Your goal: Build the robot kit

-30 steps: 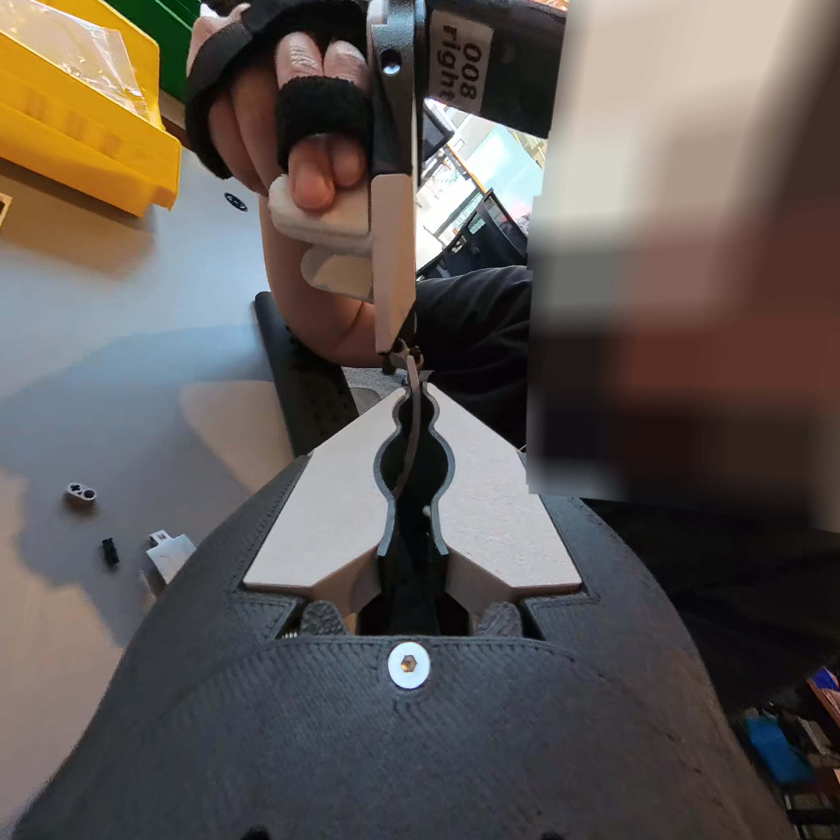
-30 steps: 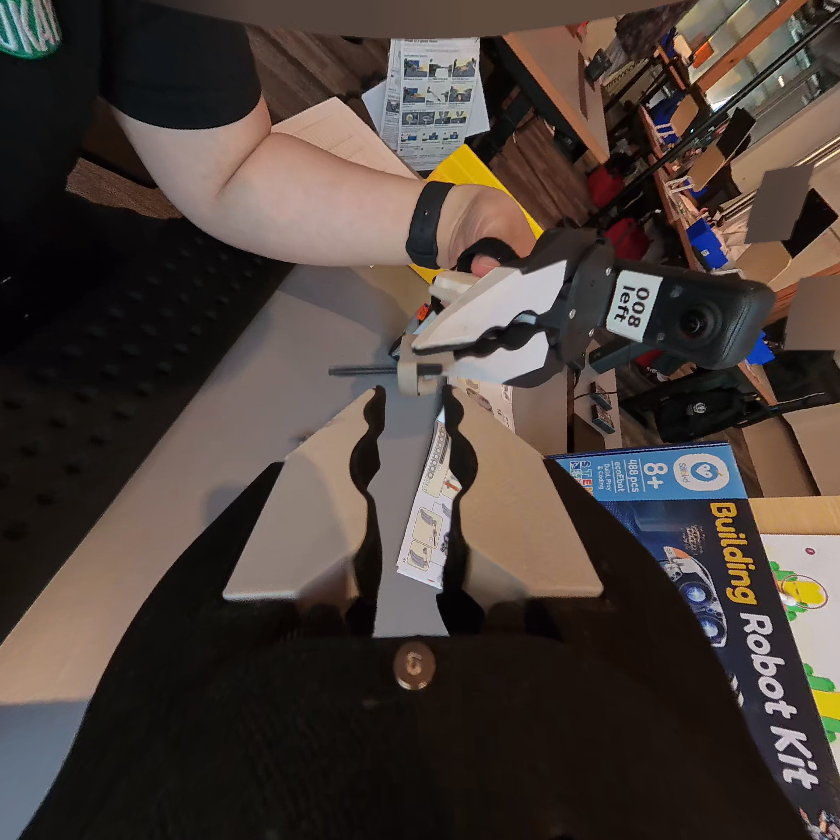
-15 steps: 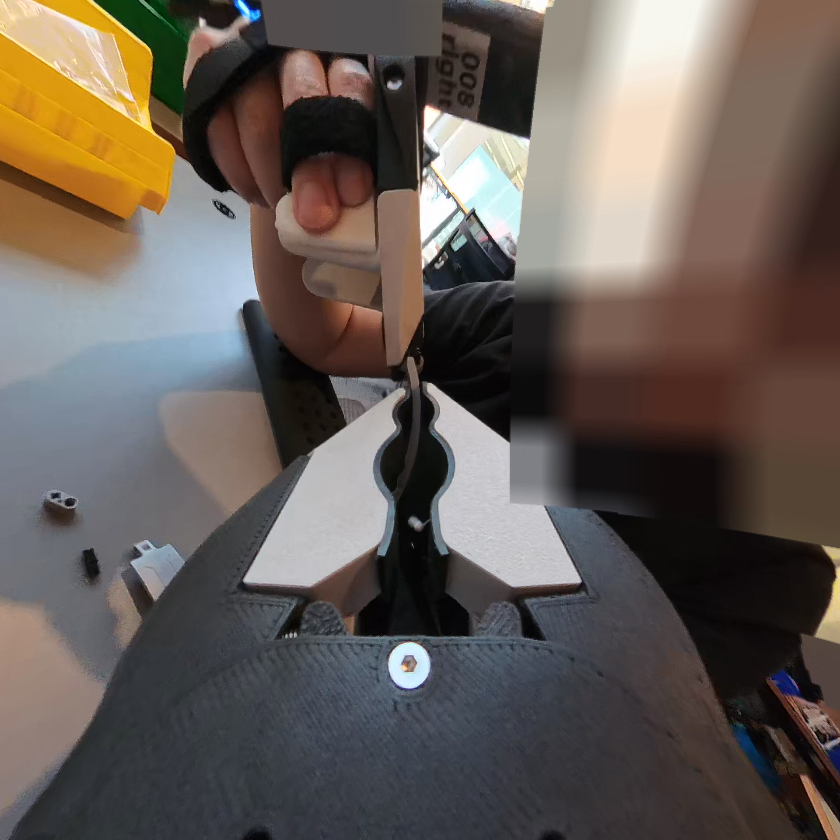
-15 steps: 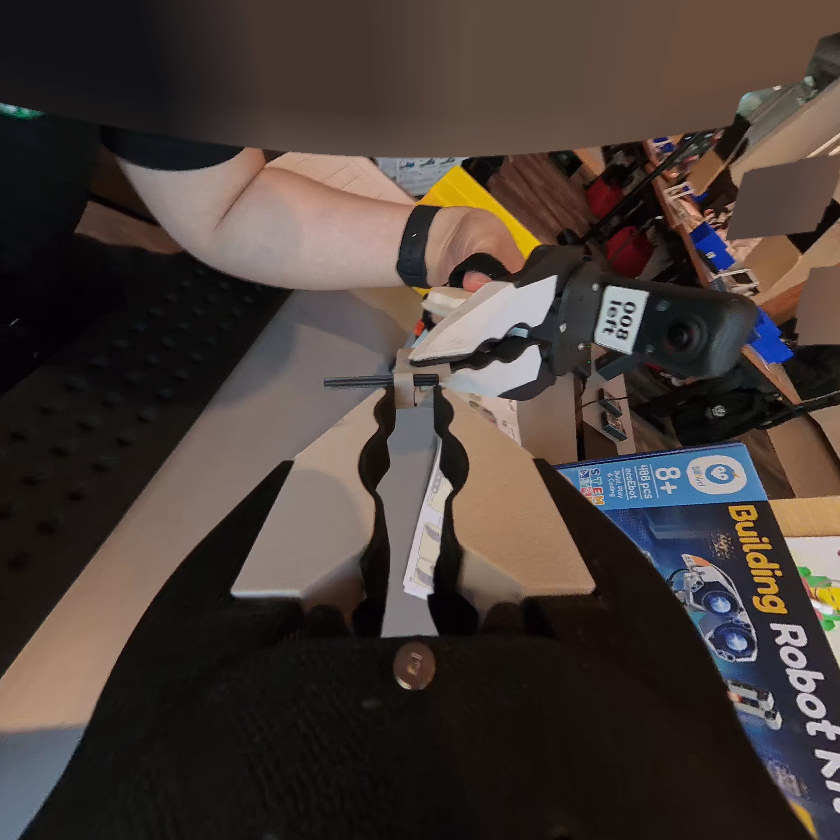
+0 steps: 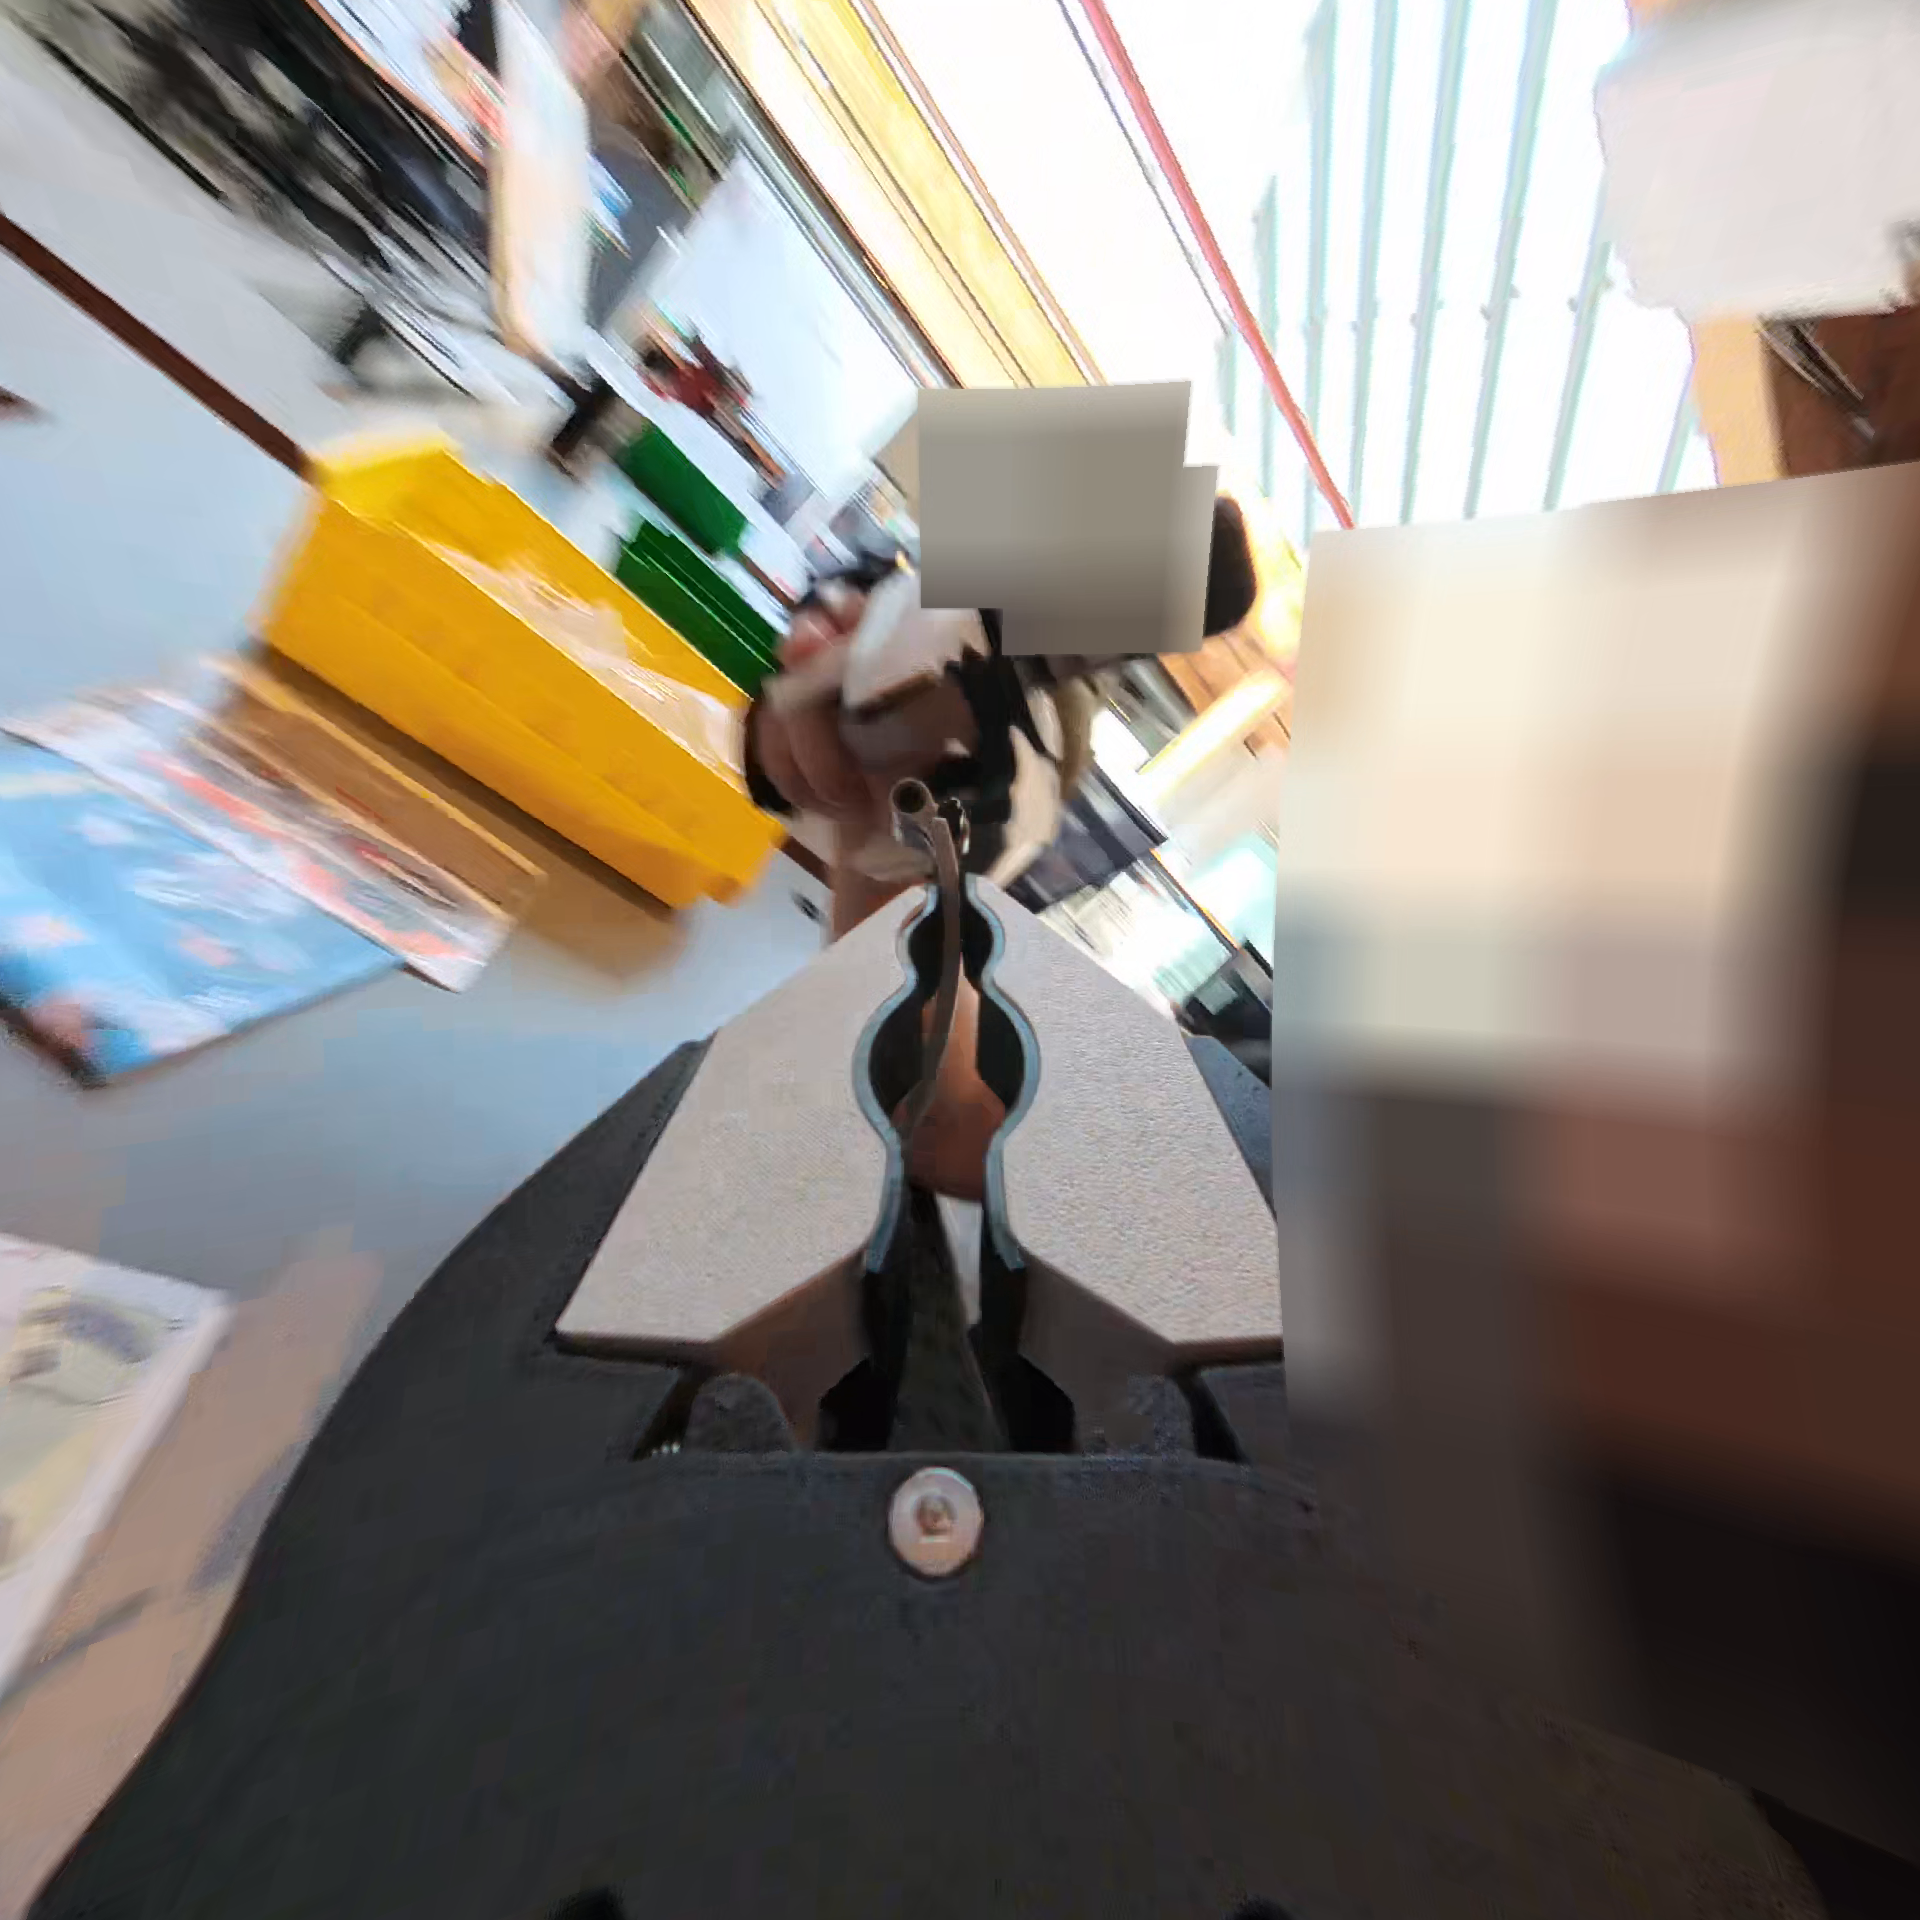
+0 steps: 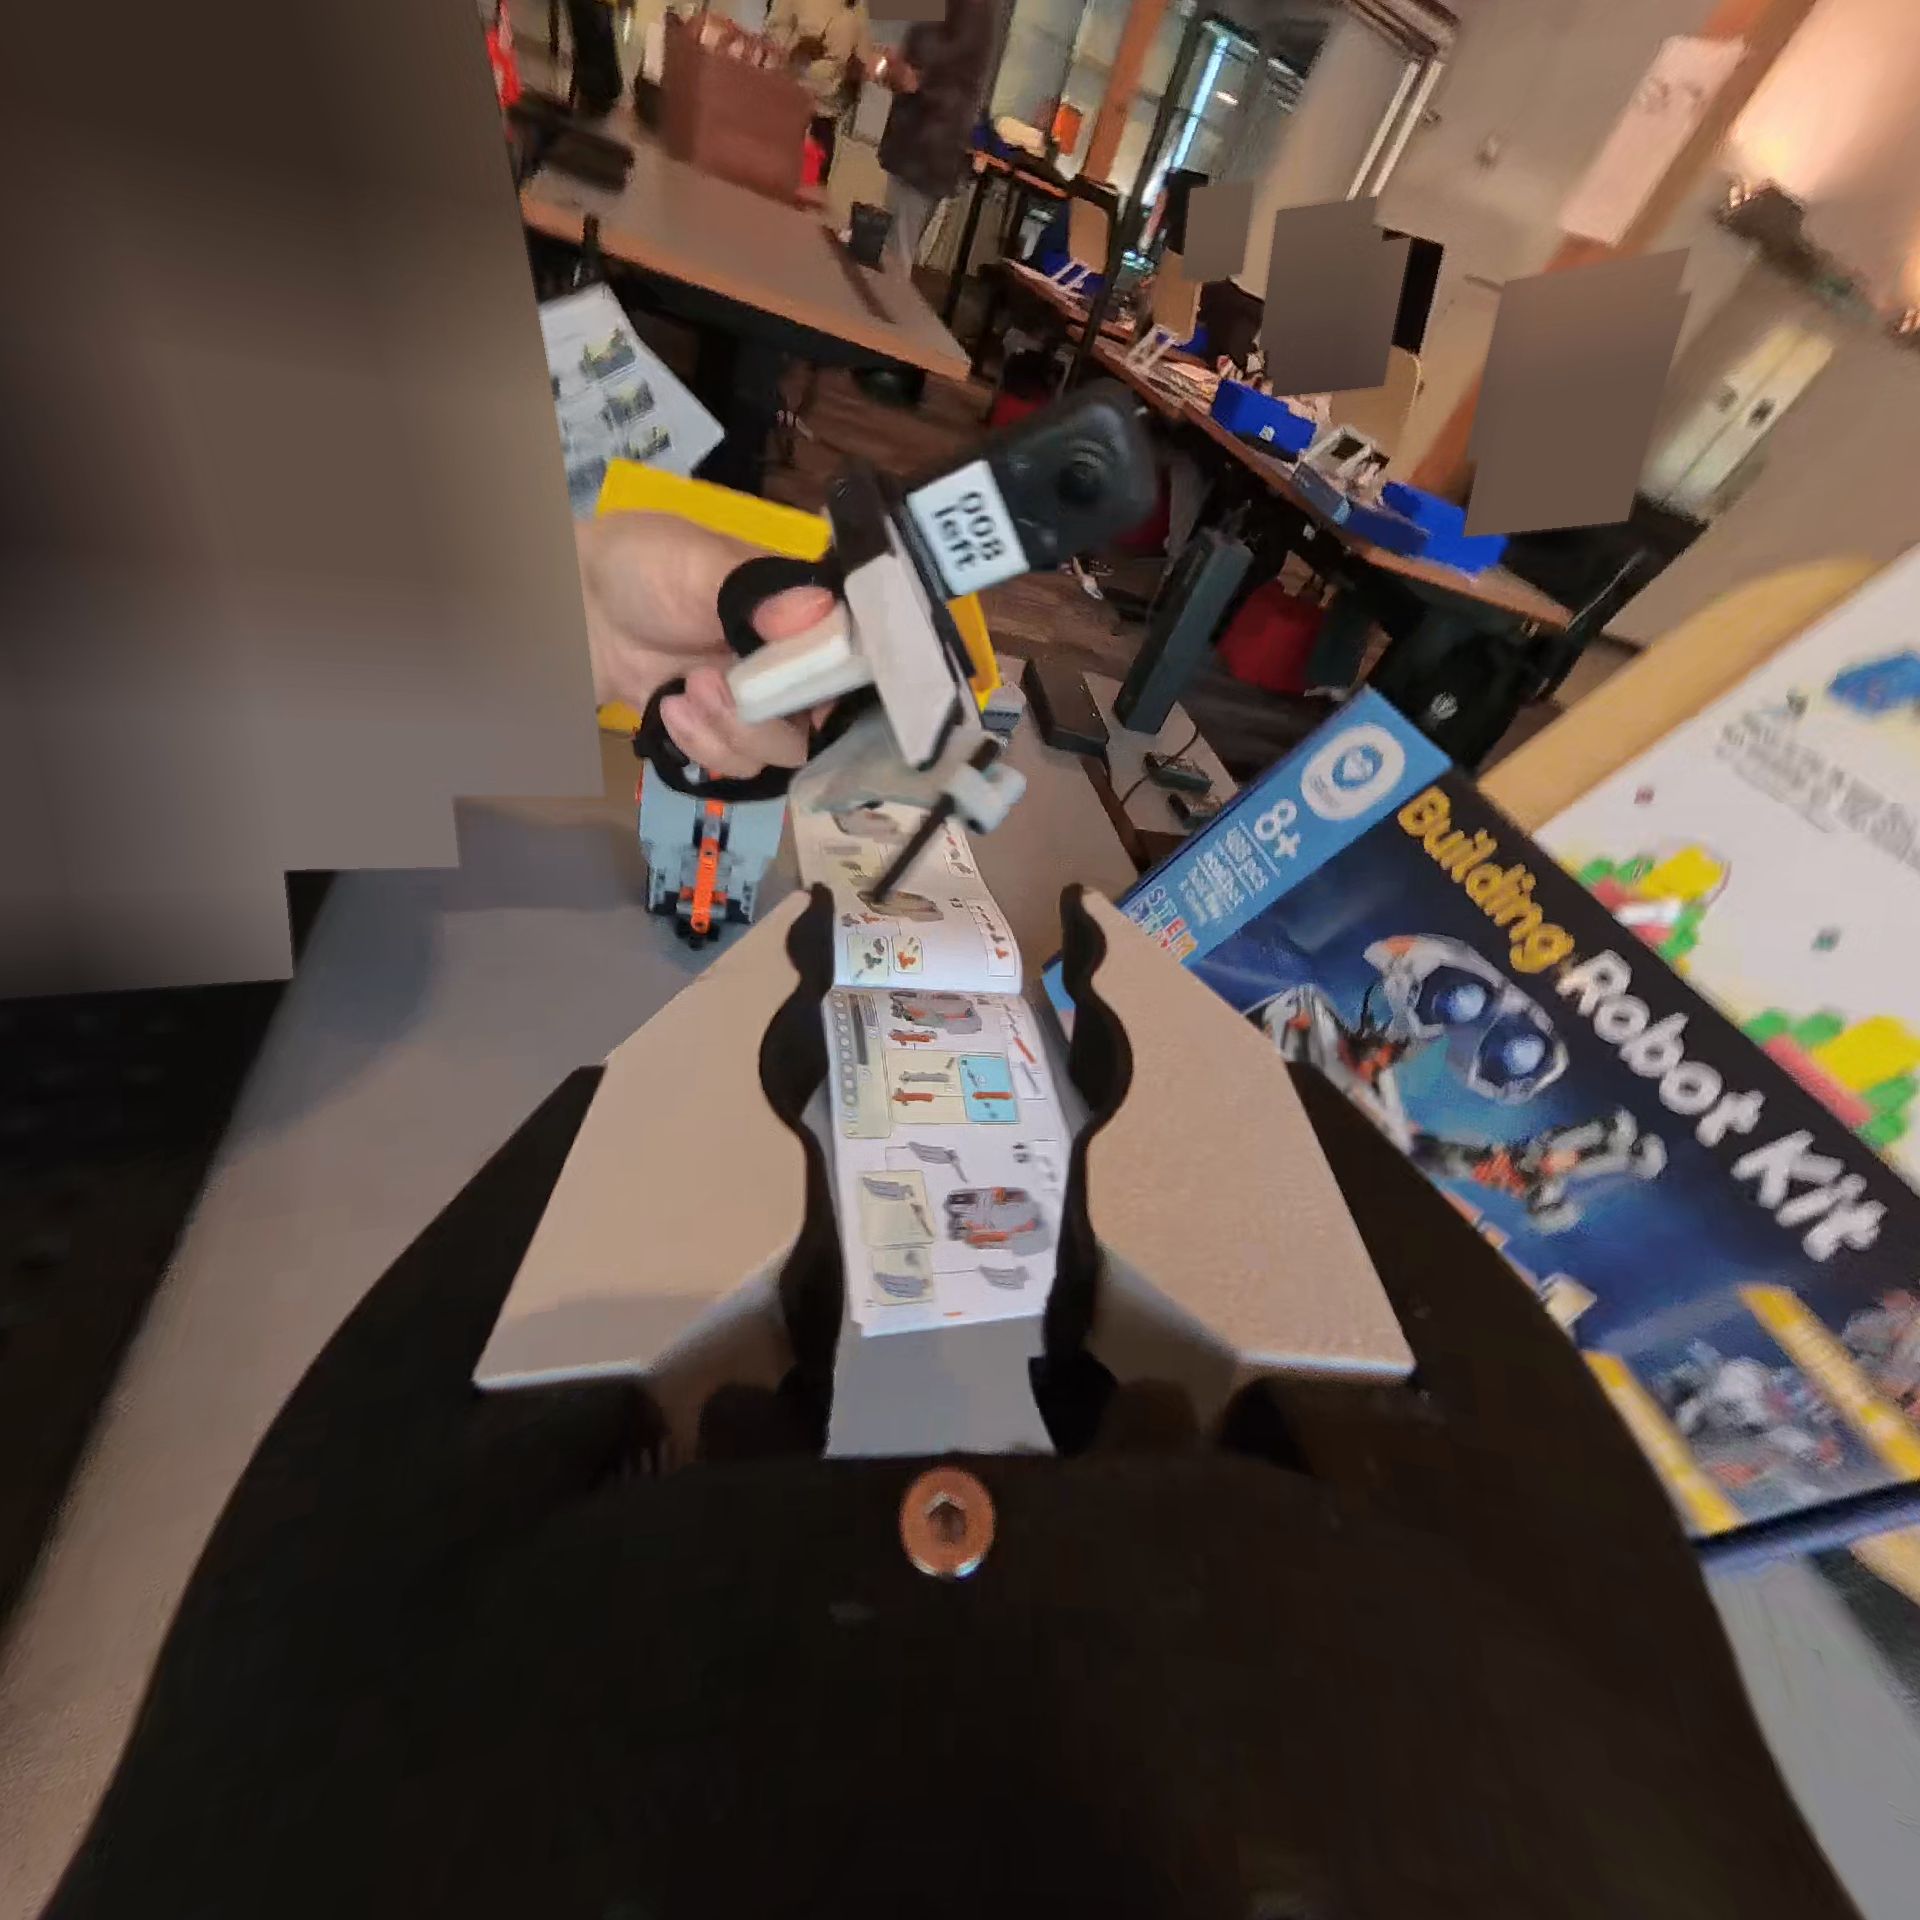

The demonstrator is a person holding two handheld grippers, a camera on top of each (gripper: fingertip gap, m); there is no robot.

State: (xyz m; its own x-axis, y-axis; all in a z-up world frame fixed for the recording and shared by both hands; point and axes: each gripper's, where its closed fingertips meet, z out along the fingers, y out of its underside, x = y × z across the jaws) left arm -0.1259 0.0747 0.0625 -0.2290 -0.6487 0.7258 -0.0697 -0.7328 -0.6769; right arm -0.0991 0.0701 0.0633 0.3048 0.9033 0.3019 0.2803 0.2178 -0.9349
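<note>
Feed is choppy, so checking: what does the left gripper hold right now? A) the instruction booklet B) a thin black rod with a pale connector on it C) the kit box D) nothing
B: the left gripper is shut on the rod, whose pale connector sits at the fingertips; the right gripper is open, empty.

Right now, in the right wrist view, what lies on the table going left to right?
Grey-and-orange model → instruction booklet → blue kit box → white sheet.
</note>
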